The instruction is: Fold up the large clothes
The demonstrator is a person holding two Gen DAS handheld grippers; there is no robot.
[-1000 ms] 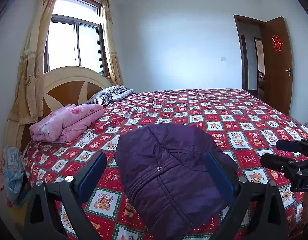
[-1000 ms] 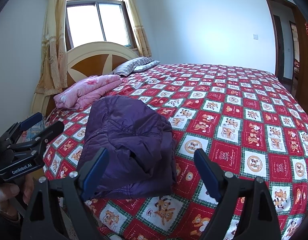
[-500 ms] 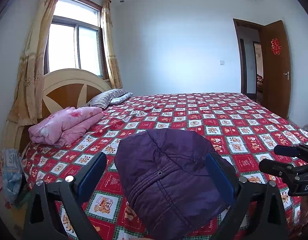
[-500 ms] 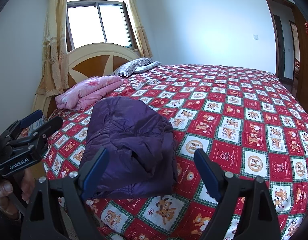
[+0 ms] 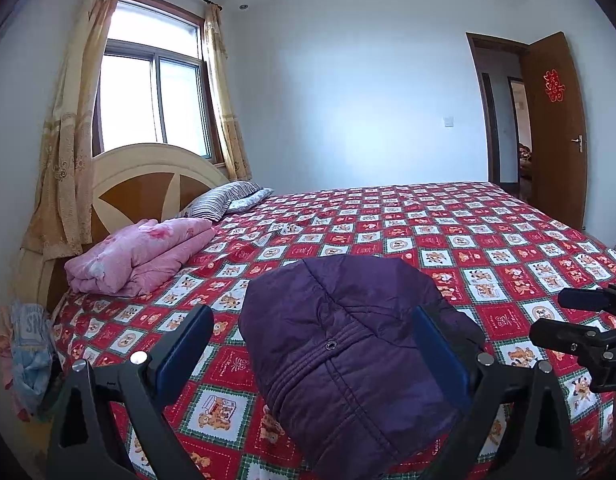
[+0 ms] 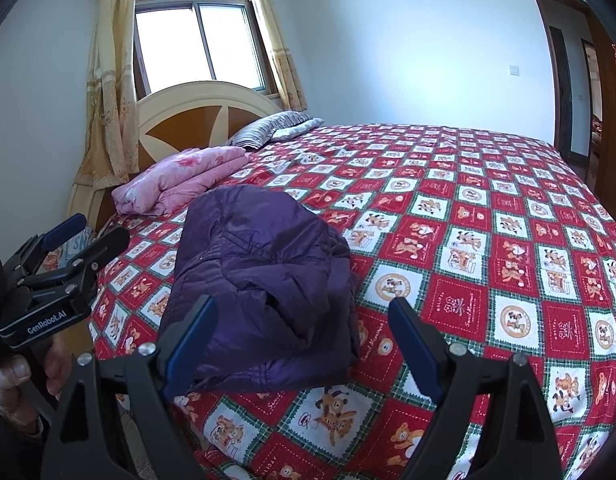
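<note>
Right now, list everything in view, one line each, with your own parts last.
jacket: one, purple, folded on the near edge of the bed
bedspread: one, red check with bears, covering the bed
quilt: one, pink, folded by the headboard
pillow: one, striped, at the bed head
headboard: one, cream and brown
window: one, with yellow curtains
door: one, brown, open
left tongs: black, open
right tongs: black, open
hand: one, holding the left tongs

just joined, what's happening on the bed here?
A person holds a tool in each hand at the bed's near edge. The purple jacket lies bundled on the red patterned bedspread. Left tool and right tool both hang open in front of it, gripping nothing. A folded pink quilt sits by the headboard.
</note>
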